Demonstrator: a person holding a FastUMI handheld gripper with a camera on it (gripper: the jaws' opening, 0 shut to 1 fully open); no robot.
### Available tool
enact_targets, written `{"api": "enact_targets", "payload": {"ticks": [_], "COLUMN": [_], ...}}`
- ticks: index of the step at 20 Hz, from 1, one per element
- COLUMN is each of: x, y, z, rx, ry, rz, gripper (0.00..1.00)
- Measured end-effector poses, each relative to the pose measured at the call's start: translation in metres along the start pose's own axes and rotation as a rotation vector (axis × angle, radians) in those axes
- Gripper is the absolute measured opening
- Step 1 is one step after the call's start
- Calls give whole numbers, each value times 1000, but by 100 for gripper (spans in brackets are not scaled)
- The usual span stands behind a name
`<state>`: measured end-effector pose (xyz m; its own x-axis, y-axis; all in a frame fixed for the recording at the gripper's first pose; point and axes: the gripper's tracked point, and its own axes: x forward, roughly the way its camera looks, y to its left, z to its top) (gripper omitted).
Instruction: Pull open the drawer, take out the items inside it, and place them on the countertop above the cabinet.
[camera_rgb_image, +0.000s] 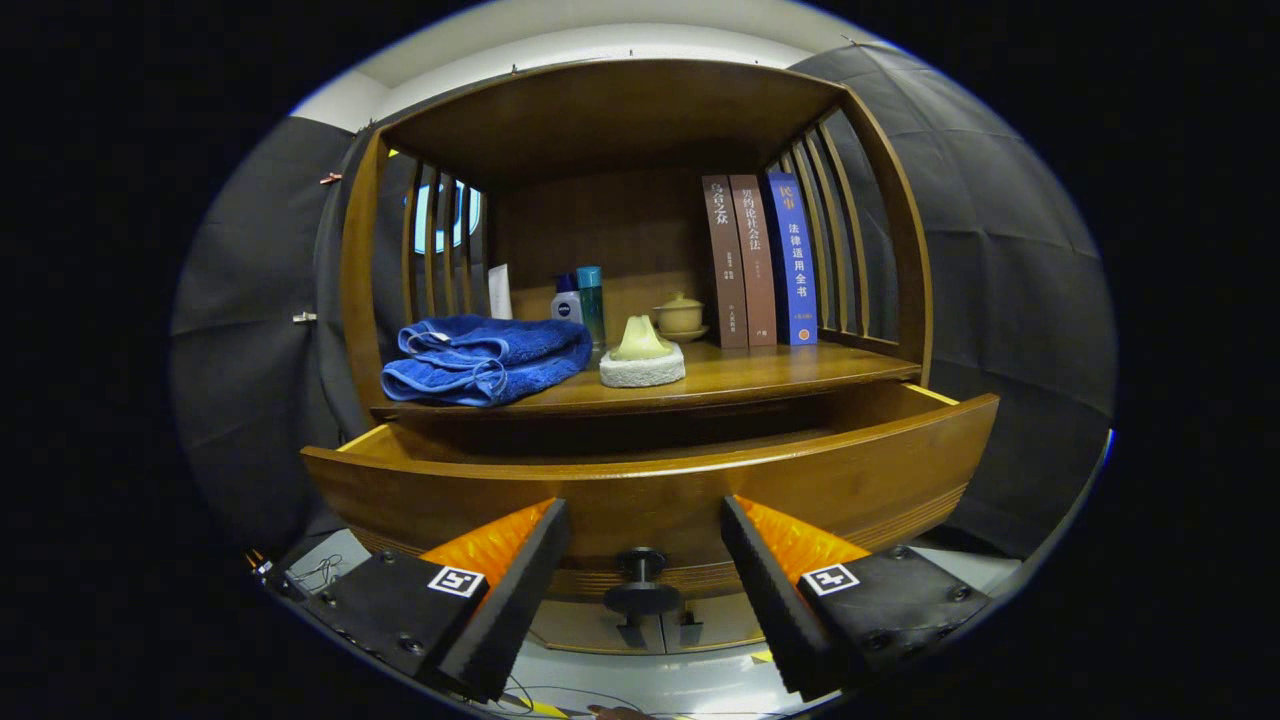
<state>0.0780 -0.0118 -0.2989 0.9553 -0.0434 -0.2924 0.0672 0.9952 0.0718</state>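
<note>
- Gripper (642, 545) spread wide, fingers apart and pressing on nothing, the dark knob (641, 590) standing free in the gap between them.
- Drawer (650, 480) already pulled out, straight ahead at 12 o'clock, its front panel just beyond the fingertips; long axis running from 9 to 3 o'clock, square across the line of the fingers.
- Drawer's inside lying up and over the front rim, toward 12 o'clock (dark in there, contents not made out).
- Countertop (760, 375) directly above the drawer, further toward 12 o'clock, carrying a blue towel (485, 358) at about 11 o'clock, a pale green object on a white pad (642, 352) dead ahead, a small lidded pot (680, 315) behind it, bottles (580, 300) at the back.
- Likely next move: a lift over the rim, then a dip down into the drawer.
- Writing: three upright books (760, 260) at 1 o'clock with Chinese characters down the spines; brand on the small white bottle too small to be sure of.
- Square black-and-white markers on both finger mounts.
</note>
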Motion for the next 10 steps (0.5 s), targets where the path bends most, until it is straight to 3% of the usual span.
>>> {"api": "enact_targets", "payload": {"ticks": [10], "x": [54], "y": [2], "z": [9], "rx": [-2], "ry": [4], "rz": [-2], "gripper": [99]}}
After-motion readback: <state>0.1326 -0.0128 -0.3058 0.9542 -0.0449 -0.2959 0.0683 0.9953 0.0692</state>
